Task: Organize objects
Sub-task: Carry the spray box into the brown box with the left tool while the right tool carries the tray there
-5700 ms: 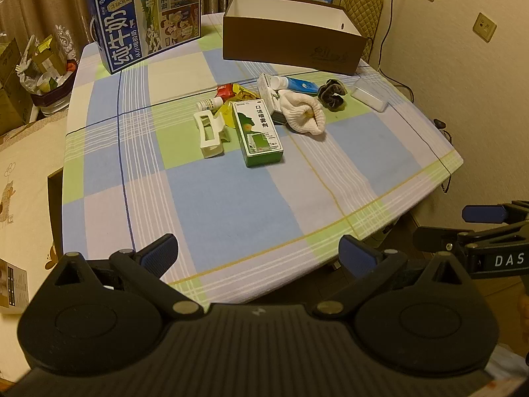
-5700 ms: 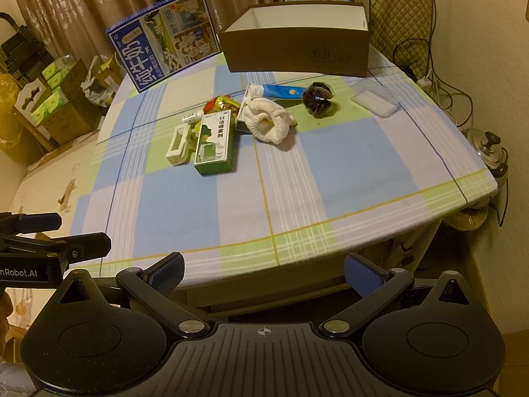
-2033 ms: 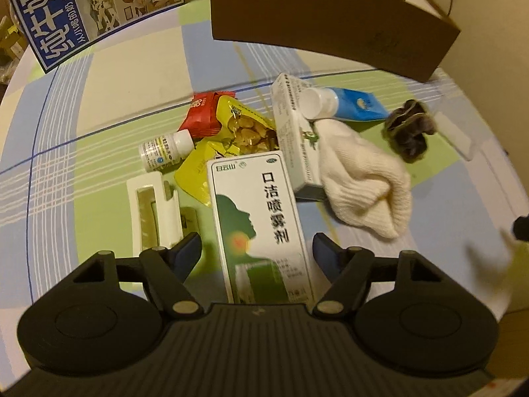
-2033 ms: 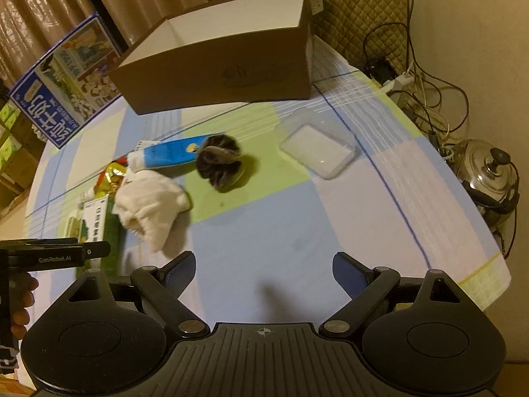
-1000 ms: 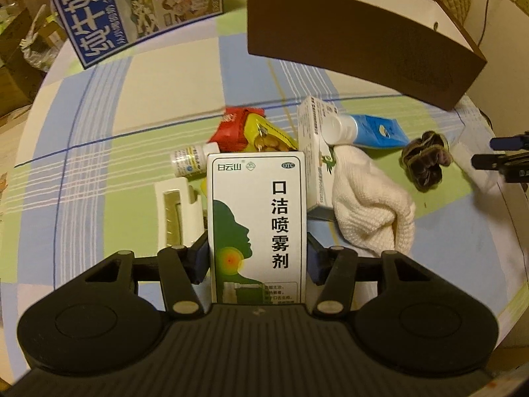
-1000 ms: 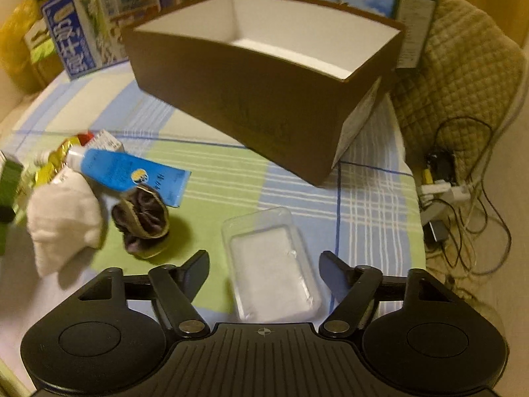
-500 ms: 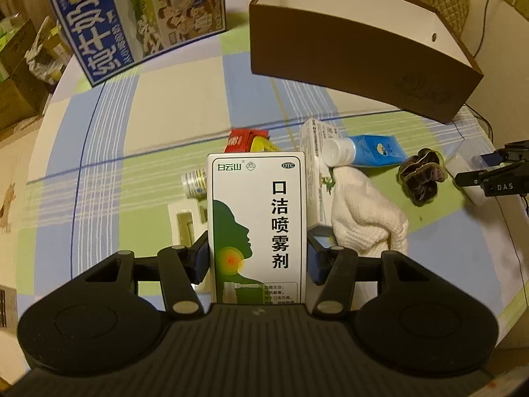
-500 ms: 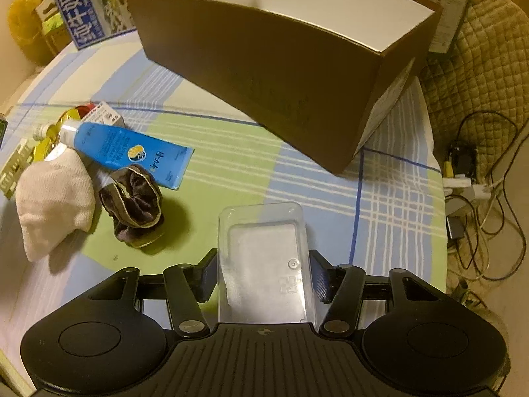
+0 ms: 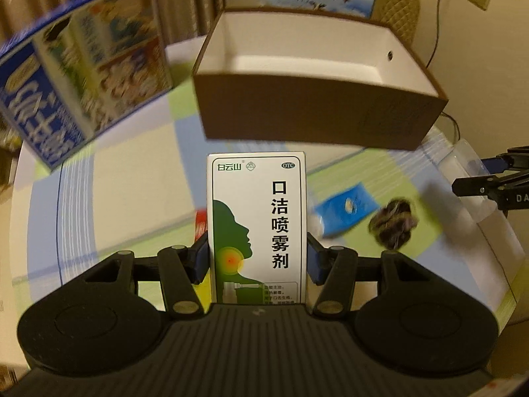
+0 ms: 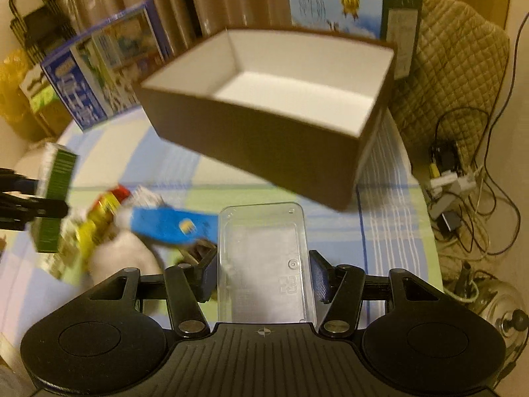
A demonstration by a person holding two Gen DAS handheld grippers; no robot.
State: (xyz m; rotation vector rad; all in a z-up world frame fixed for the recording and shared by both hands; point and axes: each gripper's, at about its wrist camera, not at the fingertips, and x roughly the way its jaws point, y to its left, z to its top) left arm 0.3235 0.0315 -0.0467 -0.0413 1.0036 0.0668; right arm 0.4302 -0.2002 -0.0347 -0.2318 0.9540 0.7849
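Left wrist view: the left tool [image 9: 257,258] is clamped on a green-and-white medicine box [image 9: 256,218], held upright above the table [image 9: 132,172], facing the open brown box [image 9: 314,112]. On the checked cloth beyond lie a blue tube [image 9: 344,211] and a dark scrunchie [image 9: 393,223]. Right wrist view: the right tool [image 10: 264,278] grips a clear plastic case [image 10: 264,258] by its long sides, held above the table near the brown box's front corner. A blue milk carton [image 10: 99,76] stands left of the brown box. Background is motion-blurred.
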